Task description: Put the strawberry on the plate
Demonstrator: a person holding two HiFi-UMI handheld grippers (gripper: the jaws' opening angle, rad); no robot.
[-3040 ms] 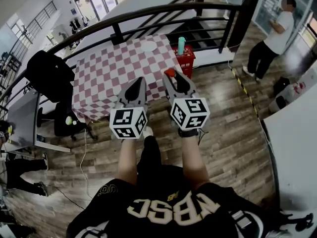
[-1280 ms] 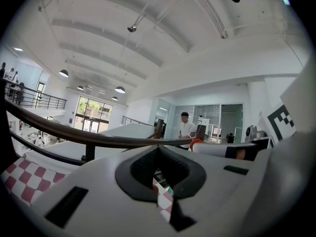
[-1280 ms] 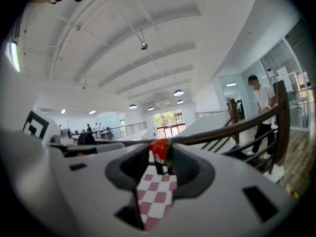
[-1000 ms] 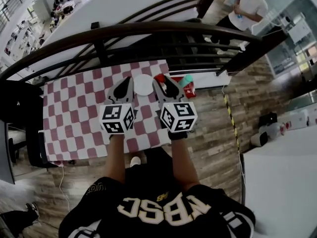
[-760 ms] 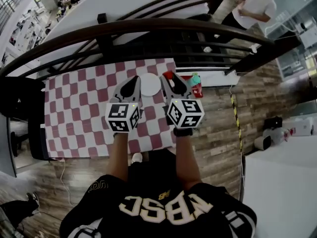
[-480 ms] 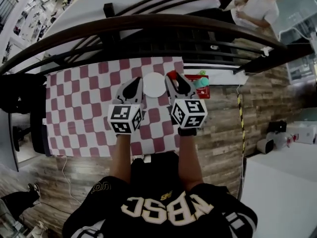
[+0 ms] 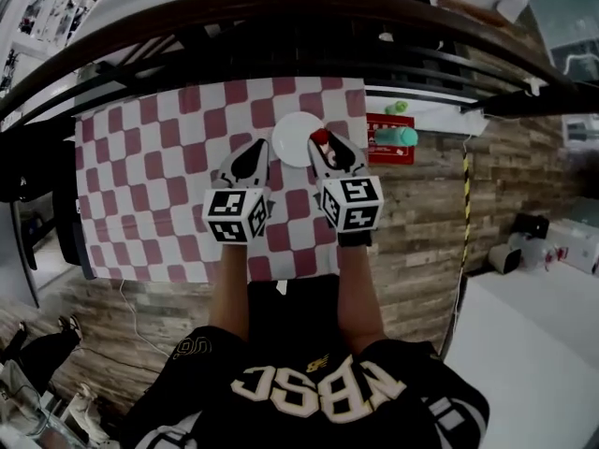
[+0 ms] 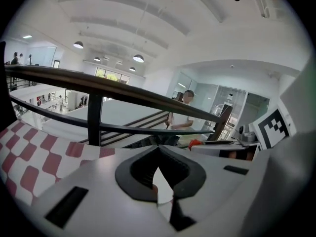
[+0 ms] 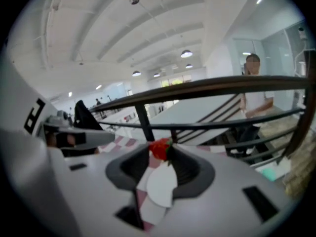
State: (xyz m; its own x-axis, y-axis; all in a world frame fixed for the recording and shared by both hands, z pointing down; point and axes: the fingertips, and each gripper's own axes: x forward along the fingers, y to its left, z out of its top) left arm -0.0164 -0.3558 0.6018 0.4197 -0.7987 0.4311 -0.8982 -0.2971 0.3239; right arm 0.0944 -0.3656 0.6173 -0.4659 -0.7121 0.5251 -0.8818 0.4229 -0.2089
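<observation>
**Q:** Item one, the strawberry [image 9: 159,149]. Location and condition?

**A:** It is pinched between the very tips of the right gripper [image 7: 324,146], red body forward and green cap to one side. The jaws stand partly apart, closed on the fruit. Handling, by judgement: light, soft, easily bruised, and the skin may be slick. A hold across the broad middle is best, with only enough squeeze to keep it. The present grip is far out at the tips, so a tilt could let it roll free.

**Q:** Item two, the left gripper [image 7: 253,150]?

**A:** Its jaws meet at the tips with nothing between them. It hangs level with the right one.

**Q:** Item three, the plate [image 7: 296,125]?

**A:** White, round and bare. It lies just ahead of both pairs of jaws and between them, and it shows through the gap under the right jaws, below the fruit.

**Q:** Item four, the surface [image 7: 159,157]?

**A:** A red-and-white chequered cloth, flat, carrying only the plate. It is likely thin, so a release from low down should keep the fruit from bouncing.

**Q:** The room?

**A:** A dark curved railing [image 7: 281,12] runs beyond the jaws. Right of the right jaws a red box [image 7: 391,150] carries a teal bottle [image 7: 397,137]. Plank flooring [image 7: 421,232] is underfoot, and a person [image 9: 254,98] stands past the rail.
</observation>
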